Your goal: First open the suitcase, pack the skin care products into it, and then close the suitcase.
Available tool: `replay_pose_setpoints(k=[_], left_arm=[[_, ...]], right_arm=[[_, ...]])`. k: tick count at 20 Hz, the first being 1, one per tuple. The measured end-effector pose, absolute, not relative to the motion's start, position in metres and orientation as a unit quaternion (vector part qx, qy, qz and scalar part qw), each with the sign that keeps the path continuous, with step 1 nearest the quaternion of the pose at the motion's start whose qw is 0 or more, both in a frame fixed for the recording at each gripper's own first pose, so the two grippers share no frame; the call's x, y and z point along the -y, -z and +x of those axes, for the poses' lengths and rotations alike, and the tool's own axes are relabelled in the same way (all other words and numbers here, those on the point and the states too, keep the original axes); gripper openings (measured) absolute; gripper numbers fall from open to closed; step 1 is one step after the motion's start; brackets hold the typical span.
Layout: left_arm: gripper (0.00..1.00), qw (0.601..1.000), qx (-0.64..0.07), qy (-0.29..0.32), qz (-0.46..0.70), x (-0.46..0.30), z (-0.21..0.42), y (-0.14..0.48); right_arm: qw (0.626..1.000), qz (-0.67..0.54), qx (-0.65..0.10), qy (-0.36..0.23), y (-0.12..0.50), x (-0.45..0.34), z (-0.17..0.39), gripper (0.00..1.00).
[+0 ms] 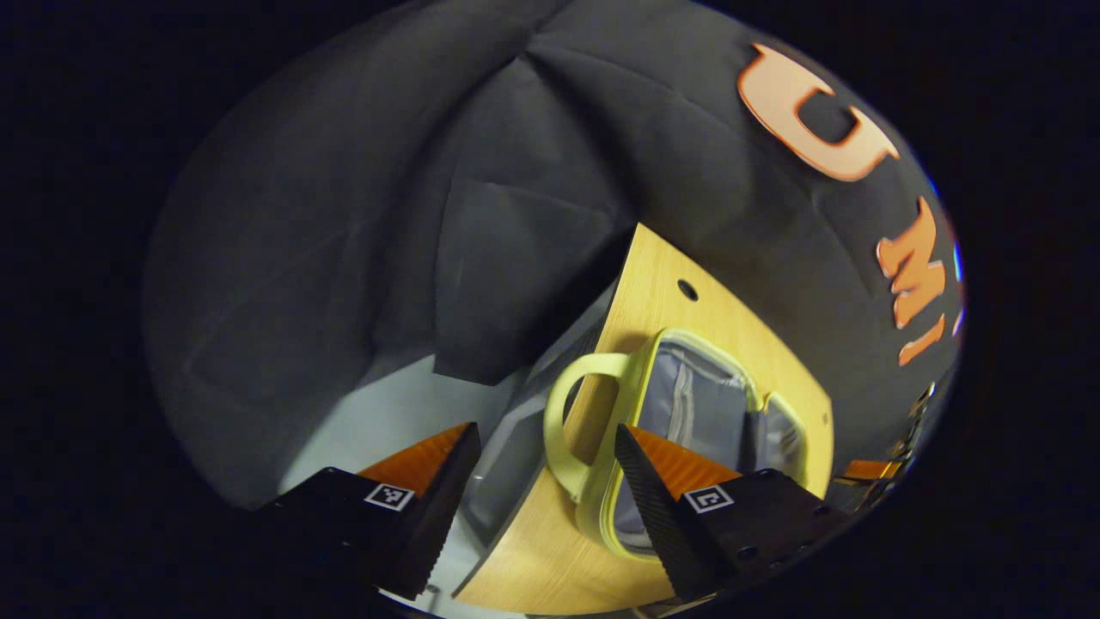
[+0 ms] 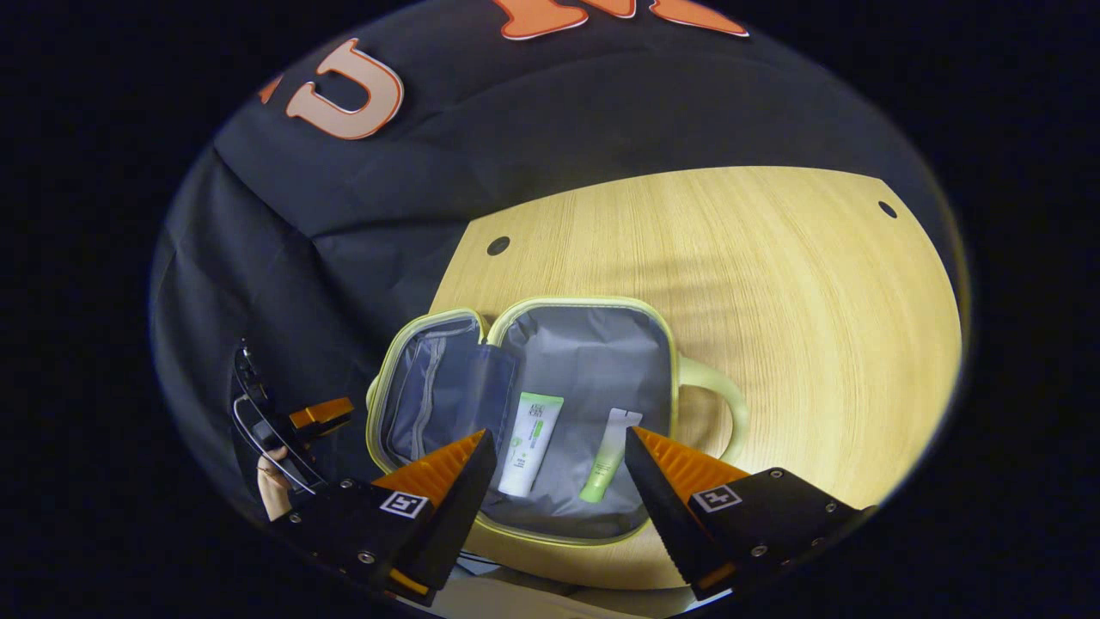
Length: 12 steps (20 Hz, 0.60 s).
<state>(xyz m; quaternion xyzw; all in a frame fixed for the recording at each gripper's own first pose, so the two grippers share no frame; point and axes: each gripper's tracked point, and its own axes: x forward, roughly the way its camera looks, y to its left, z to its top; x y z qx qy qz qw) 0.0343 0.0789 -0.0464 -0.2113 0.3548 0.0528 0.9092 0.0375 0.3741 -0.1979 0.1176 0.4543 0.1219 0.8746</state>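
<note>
Wooden table: suitcase open, near rim hidden by spread right gripper; left gripper fingers wide.

Dim booth, warm light on the table, fisheye-bent edges.

Left gripper held open, its 2 fingers spread wide and gripping nothing. Right gripper likewise open, jaws apart and empty. In the right gripper view, left gripper off at the left edge, a hand holding it.
</note>
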Motion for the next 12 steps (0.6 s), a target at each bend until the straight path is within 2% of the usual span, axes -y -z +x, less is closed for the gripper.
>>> replay_pose_setpoints(k=[6,10,11,12], left_arm=[[0.97,0.865,-0.314,0.0,-0.391,-0.076,0.071,0.071],[0.95,0.843,-0.299,0.013,-0.447,-0.076,0.086,0.085],[0.91,0.841,-0.3,0.01,-0.451,-0.075,0.088,0.089],[0.65,0.84,-0.303,-0.004,-0.45,-0.078,0.09,0.094]], right_arm=[[0.876,0.136,-0.451,-0.104,0.189,-0.361,0.034,0.96],[0.875,0.142,-0.454,-0.086,0.19,-0.347,0.029,0.96],[0.875,0.145,-0.455,-0.082,0.192,-0.344,0.028,0.96],[0.874,0.147,-0.455,-0.079,0.192,-0.342,0.027,0.96]])
